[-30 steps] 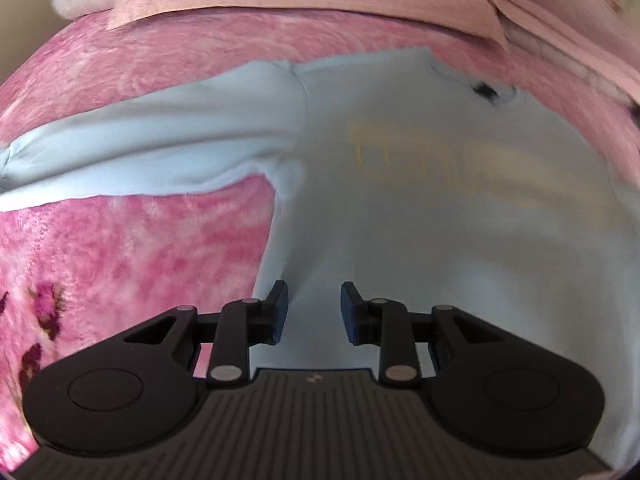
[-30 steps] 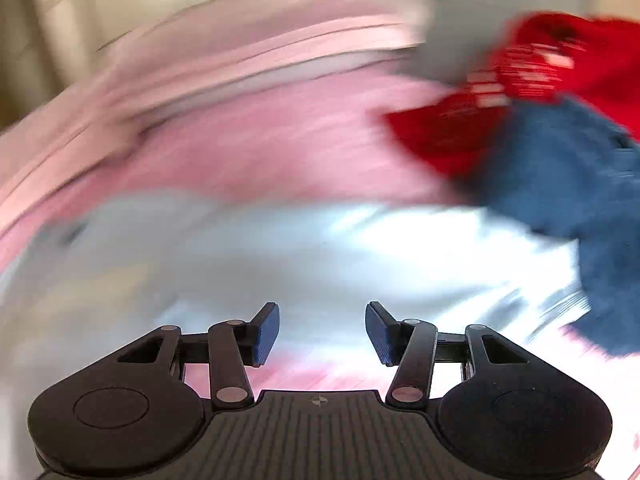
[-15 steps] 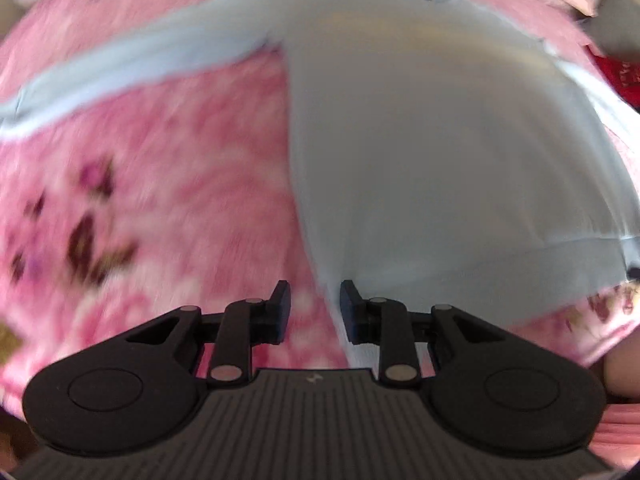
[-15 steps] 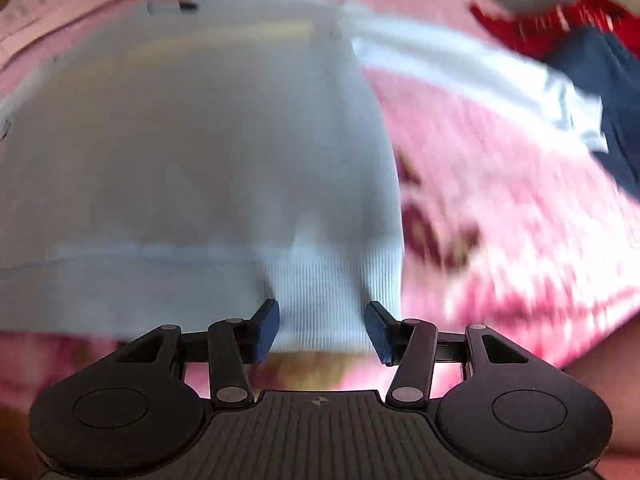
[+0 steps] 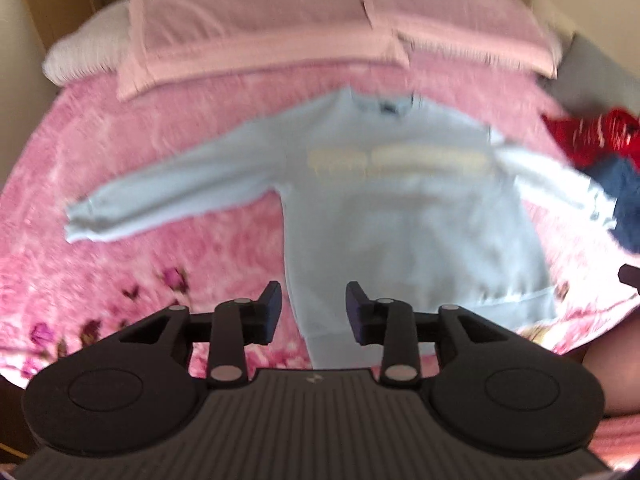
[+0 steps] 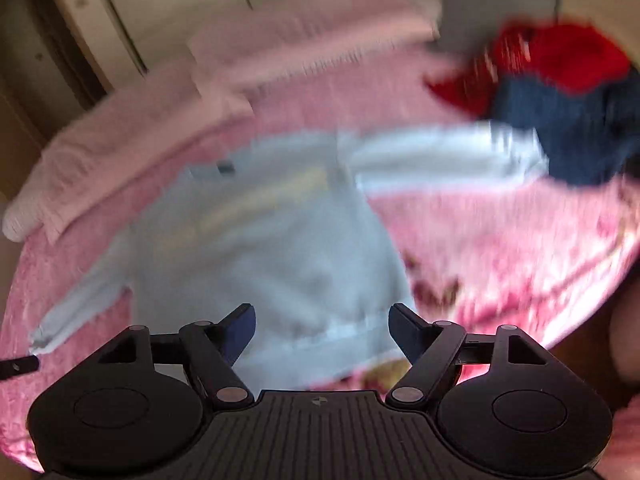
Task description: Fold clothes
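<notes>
Pale blue sweatshirt spread flat on a pink bed, both grippers above it with nothing held.

In the left wrist view, a pink blanket (image 5: 100,152) fills the left of the frame, with pale pink pillows (image 5: 248,32) along the top. The sweatshirt (image 5: 400,216) lies face up in the centre, collar toward the pillows, one sleeve stretched to the left edge, the other reaching right toward a red garment (image 5: 592,136) and a dark blue garment (image 5: 624,184) at the right edge. The left gripper (image 5: 314,312), low in the frame, has just been opening; its jaws stand partly apart over the hem, gripping nothing. In the blurred right wrist view, the right gripper (image 6: 322,326) has also just been opening; its jaws are spread wide and empty above the hem's corner.
</notes>
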`<move>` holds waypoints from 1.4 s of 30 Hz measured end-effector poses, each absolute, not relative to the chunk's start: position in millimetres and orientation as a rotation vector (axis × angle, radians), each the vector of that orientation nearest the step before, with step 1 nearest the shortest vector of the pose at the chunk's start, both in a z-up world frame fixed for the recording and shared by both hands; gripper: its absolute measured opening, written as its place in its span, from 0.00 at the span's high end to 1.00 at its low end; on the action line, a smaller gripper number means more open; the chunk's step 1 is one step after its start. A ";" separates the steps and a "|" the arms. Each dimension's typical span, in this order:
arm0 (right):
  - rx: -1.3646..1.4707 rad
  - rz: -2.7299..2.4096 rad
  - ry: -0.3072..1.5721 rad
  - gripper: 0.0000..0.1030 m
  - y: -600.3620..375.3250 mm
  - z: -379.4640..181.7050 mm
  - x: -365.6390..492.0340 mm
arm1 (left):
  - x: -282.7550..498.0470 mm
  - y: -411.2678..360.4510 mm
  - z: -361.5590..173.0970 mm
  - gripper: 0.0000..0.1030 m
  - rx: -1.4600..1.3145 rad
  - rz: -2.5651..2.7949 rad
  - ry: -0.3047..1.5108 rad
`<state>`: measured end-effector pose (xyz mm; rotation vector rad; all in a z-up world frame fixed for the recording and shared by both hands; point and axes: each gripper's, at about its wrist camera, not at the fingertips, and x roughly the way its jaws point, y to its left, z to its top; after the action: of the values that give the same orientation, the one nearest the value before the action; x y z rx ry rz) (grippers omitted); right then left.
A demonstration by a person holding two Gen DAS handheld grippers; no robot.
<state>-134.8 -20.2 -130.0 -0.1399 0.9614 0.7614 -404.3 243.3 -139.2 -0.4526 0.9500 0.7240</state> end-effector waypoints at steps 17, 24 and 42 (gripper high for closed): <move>-0.180 0.945 0.884 0.26 6.8 -44.4 -124.4 | -414.1 184.0 -53.6 0.57 -0.422 0.859 0.848; -0.269 0.961 0.919 0.26 -22.9 -41.4 -94.4 | -375.5 134.4 -43.0 0.53 -0.406 0.877 0.821; -0.433 1.011 0.978 0.26 -122.6 -76.9 -44.1 | -319.8 21.3 -74.9 0.52 -0.413 0.987 0.906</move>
<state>-44.1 -122.6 -76.9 -0.4332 0.9784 1.0113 -319.8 21.3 -74.9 -0.4128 0.9060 0.9868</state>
